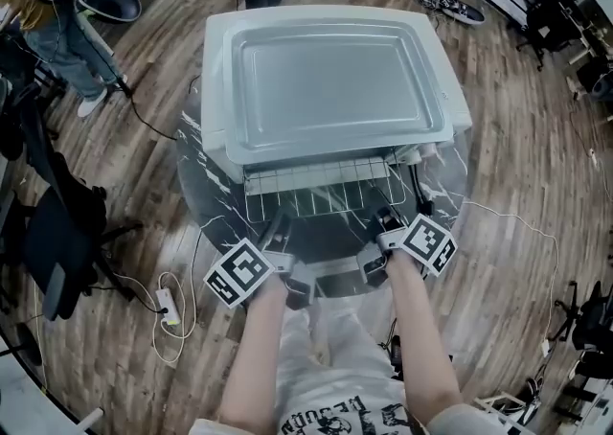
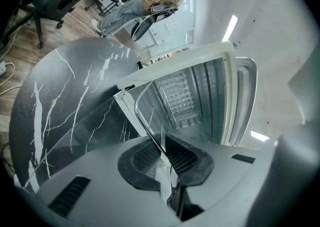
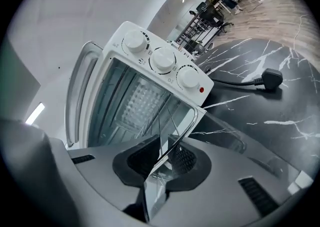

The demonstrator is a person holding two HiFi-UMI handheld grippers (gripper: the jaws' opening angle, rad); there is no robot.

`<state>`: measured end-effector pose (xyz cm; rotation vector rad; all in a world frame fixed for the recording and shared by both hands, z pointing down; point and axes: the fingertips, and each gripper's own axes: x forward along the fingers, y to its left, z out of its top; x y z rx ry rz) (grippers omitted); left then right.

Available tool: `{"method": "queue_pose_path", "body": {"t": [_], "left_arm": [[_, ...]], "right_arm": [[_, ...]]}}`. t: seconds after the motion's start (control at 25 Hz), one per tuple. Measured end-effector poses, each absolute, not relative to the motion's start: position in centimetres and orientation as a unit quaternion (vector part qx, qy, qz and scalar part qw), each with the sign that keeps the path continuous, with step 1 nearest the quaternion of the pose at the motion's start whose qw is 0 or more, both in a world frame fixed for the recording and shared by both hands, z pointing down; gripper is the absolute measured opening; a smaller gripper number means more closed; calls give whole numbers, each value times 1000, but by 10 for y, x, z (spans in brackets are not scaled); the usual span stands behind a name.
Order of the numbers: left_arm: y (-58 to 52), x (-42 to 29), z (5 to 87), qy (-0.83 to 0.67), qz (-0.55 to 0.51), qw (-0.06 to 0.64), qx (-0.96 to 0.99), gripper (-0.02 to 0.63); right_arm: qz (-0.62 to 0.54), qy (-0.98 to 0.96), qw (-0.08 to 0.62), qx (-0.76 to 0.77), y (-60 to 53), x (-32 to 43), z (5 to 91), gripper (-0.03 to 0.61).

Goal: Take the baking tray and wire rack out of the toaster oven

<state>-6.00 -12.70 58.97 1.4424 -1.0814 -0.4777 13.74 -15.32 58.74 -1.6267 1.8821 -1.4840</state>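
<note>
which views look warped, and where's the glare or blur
Head view: the floorboards bow around the toaster oven; light is even and the picture sharp. Left gripper view: black corners, heavy fisheye curve, the ceiling light blown out, the wire rack crisp. Right gripper view: the same black corners, the toaster oven leans and bulges, its knobs sharp.

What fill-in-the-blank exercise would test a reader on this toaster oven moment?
1. The left gripper and the right gripper both clamp the front bar of the silver metal ____.
2. The white boxy toaster oven stands on a round, dark marble-patterned ____.
3. Its front carries ____ round white knobs.
Missing words: wire rack; table; three.
</note>
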Motion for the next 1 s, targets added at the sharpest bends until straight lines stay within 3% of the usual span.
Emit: {"method": "queue_pose_path", "body": {"t": [1.0], "left_arm": [[-73, -58, 567, -458, -206, 563, 656, 35]], "right_arm": [[-518, 651, 171, -529, -96, 140, 563, 15]]}}
